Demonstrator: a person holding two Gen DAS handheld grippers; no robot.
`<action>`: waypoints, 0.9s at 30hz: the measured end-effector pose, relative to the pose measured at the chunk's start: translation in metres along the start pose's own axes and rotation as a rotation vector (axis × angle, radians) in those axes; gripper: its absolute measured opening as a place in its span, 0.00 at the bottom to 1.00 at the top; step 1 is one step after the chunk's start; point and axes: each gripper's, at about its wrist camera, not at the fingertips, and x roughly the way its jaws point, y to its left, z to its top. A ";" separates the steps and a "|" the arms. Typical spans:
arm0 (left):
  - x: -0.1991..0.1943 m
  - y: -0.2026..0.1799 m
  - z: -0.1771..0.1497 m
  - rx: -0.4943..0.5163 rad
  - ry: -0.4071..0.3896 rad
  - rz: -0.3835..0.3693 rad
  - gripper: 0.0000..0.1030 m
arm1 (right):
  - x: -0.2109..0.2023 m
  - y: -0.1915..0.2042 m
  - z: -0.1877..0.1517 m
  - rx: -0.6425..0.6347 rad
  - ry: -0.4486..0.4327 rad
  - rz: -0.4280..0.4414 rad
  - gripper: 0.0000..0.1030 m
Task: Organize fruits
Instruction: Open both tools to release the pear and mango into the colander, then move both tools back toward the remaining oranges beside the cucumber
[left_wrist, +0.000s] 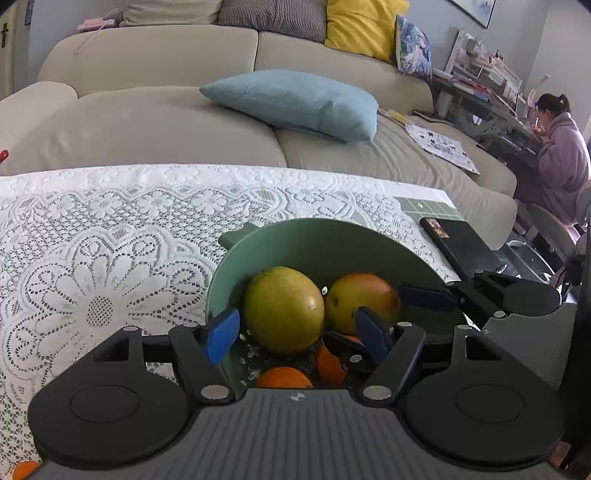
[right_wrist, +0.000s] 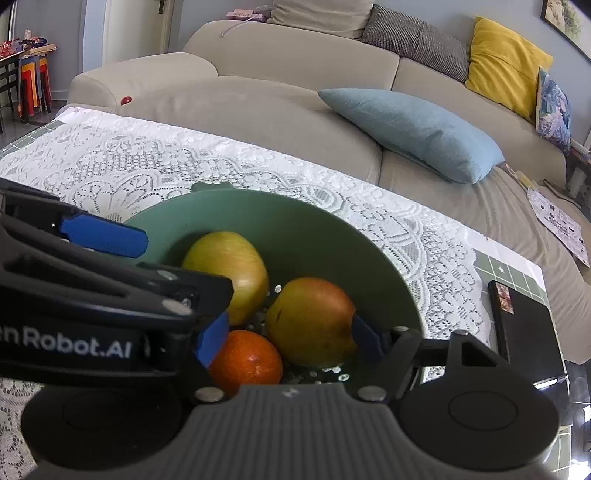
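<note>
Both apples and an orange (right_wrist: 245, 360) are seen inside the green bowl (right_wrist: 332, 236), the greenish apple (left_wrist: 283, 309) framed at twelve o'clock between the wide-spread left tongs (left_wrist: 295, 334), nearer than the likewise spread right tongs (right_wrist: 288, 338).

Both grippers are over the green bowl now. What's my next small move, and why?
Probably lift both grippers clear. The left gripper and right gripper are open, holding nothing, and the apples and orange already lie in the green bowl.

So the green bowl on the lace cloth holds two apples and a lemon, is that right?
Not quite. The green bowl on the lace cloth holds two apples, but the third fruit is an orange, not a lemon; the right wrist view shows it.
</note>
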 end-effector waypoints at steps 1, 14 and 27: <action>-0.001 -0.001 0.000 -0.001 -0.005 -0.001 0.82 | -0.001 0.000 0.000 0.001 -0.002 -0.001 0.71; -0.041 0.001 0.003 -0.008 -0.095 -0.004 0.82 | -0.029 0.007 0.005 -0.002 -0.087 -0.003 0.80; -0.089 0.018 -0.007 0.043 -0.198 0.114 0.82 | -0.061 0.024 0.013 0.048 -0.181 0.116 0.87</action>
